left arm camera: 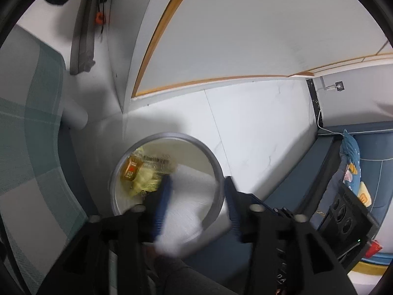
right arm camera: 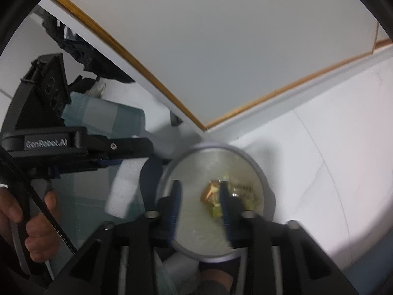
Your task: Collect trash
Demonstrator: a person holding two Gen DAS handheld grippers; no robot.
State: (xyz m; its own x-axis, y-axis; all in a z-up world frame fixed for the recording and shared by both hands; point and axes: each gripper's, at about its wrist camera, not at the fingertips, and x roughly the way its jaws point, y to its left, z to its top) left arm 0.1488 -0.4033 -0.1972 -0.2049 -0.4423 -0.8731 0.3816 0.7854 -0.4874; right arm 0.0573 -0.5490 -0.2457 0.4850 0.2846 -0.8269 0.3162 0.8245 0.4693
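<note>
My left gripper [right arm camera: 122,157], marked "GenRobot.AI", is parted around white foam [left arm camera: 186,211] beside the bin [left arm camera: 218,172]. My right gripper [right arm camera: 200,206] gapes empty over it. Only the right view shows my hand [right arm camera: 27,218]; wrappers [right arm camera: 221,194] lie inside.

My tongs are black angular frames with ribbed blue fingers [right arm camera: 175,202] and round silver bolt heads. My left gripper [right arm camera: 127,152] bears white "GenRobot.AI" lettering, one small screw, and a ridged black cable beneath it.
</note>
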